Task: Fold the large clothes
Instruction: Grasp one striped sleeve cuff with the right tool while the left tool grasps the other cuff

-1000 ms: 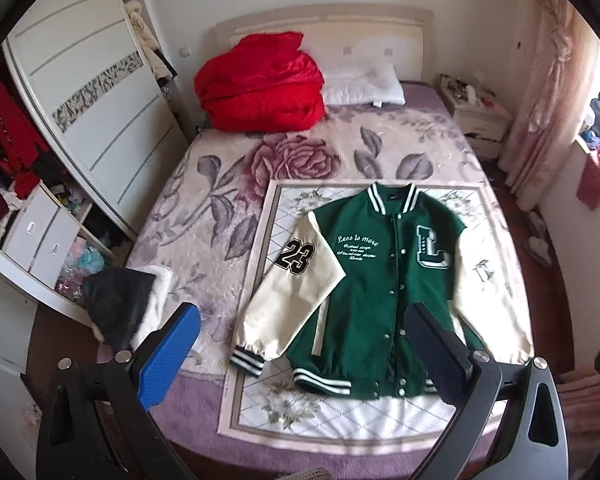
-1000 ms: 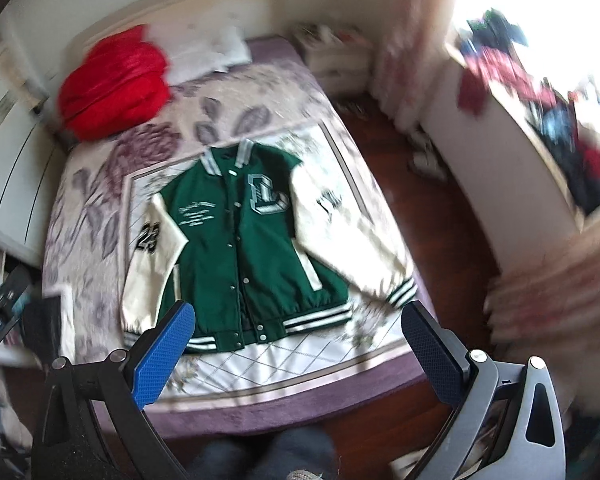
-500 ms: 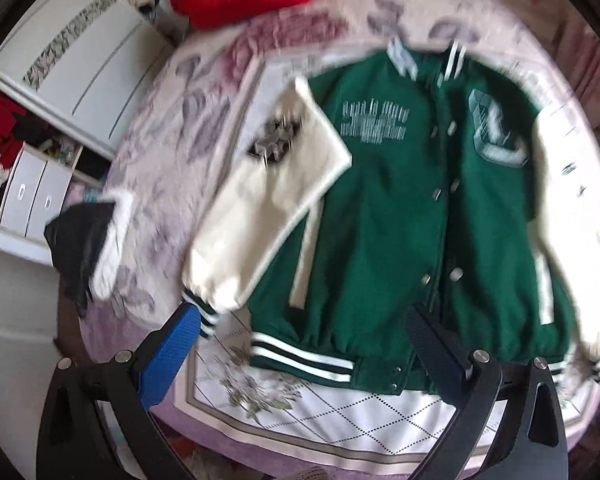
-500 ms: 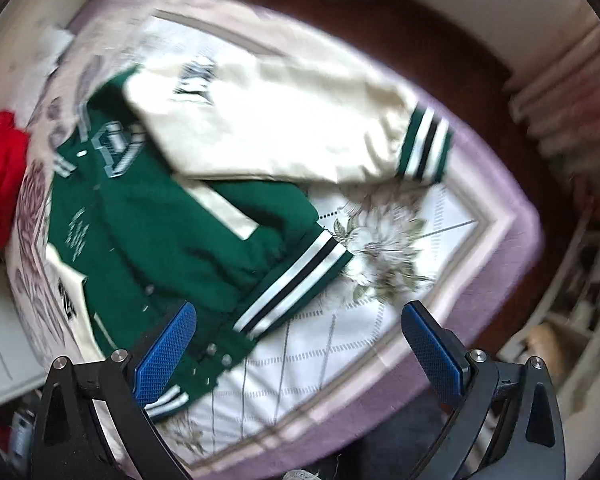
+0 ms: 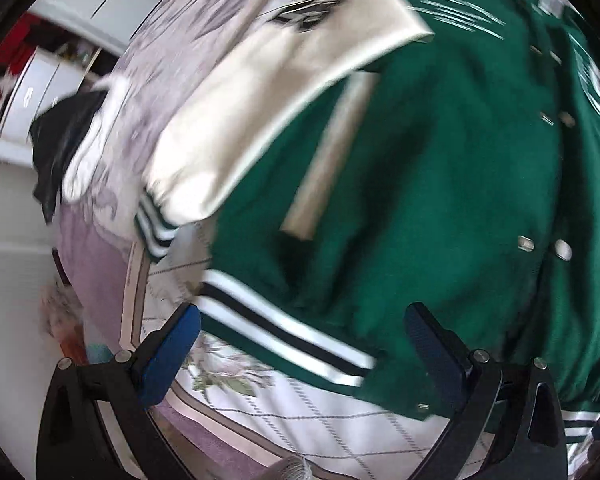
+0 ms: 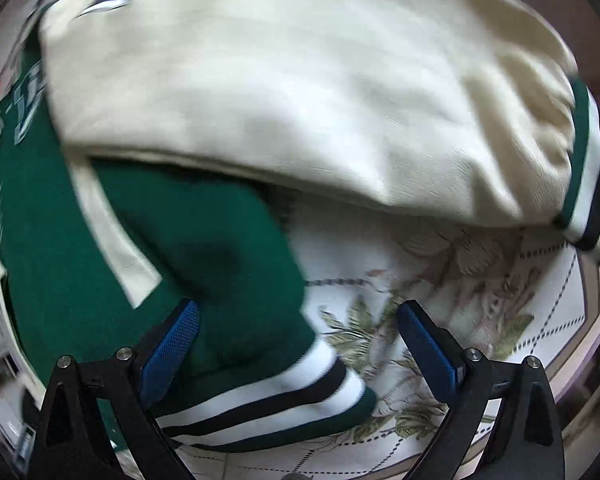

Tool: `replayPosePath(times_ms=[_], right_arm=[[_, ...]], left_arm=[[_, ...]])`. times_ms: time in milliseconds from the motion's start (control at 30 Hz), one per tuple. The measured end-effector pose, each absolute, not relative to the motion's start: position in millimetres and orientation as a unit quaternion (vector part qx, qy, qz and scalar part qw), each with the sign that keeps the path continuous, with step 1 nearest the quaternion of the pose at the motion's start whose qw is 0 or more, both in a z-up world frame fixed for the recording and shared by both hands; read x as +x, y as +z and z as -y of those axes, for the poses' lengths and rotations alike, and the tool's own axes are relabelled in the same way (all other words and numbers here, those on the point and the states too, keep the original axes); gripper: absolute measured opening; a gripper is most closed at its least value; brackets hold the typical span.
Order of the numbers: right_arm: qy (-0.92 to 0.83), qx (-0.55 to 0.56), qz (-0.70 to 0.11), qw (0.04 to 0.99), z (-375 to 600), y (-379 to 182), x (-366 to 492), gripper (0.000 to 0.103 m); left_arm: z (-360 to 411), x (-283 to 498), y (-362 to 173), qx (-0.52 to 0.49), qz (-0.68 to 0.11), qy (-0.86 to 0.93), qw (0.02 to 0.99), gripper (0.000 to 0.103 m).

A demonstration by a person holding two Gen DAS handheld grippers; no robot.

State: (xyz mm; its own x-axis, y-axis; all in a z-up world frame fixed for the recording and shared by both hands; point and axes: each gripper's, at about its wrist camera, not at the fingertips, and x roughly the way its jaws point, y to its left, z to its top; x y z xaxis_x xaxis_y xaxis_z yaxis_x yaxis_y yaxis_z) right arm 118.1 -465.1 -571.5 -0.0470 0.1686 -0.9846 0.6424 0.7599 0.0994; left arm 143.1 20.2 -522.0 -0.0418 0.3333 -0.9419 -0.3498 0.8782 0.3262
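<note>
Jacket (image 5: pixel 440 184), one green varsity piece with two cream sleeves, lay flat on a white patterned sheet (image 5: pixel 300 420) over the bed (image 5: pixel 96 276). Its collar was cut off and the chest lettering blurred. Left gripper (image 5: pixel 300 344) hung over the striped hem (image 5: pixel 284 336), jaws spread, pinching nothing. Right gripper (image 6: pixel 298 340) hovered at the hem's other corner beneath the right sleeve (image 6: pixel 300 80), jaws likewise spread. One dark garment (image 5: pixel 60 148) lay at the bed's edge.
</note>
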Motion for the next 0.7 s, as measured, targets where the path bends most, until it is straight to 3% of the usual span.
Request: replayPosePath(times_ms=[267, 367, 467, 533, 567, 633, 700], right_arm=[[-0.178, 0.249, -0.699, 0.646, 421, -584, 126, 0.100], [-0.179, 0.233, -0.702, 0.649, 407, -590, 130, 0.099], [-0.176, 0.223, -0.704, 0.652, 394, -592, 137, 0.091], [-0.165, 0.215, -0.703, 0.657, 385, -587, 146, 0.079], [-0.159, 0.207, -0.703, 0.662, 377, -586, 149, 0.069], [-0.161, 0.197, -0.702, 0.665, 366, -584, 151, 0.056], [-0.172, 0.190, -0.699, 0.668, 358, -582, 151, 0.033]], left_arm=[[-94, 132, -568, -0.081, -0.689, 0.264, 0.670, 0.103], [-91, 136, -593, -0.085, -0.699, 0.229, 0.672, 0.098], [-85, 140, -602, -0.083, -0.696, 0.201, 0.684, 0.086], [-78, 141, -599, -0.078, -0.693, 0.186, 0.693, 0.063], [-72, 142, -596, -0.063, -0.691, 0.181, 0.697, 0.056], [-61, 142, -591, -0.030, -0.684, 0.186, 0.704, 0.023], [-56, 136, -589, -0.012, -0.678, 0.192, 0.709, 0.017]])
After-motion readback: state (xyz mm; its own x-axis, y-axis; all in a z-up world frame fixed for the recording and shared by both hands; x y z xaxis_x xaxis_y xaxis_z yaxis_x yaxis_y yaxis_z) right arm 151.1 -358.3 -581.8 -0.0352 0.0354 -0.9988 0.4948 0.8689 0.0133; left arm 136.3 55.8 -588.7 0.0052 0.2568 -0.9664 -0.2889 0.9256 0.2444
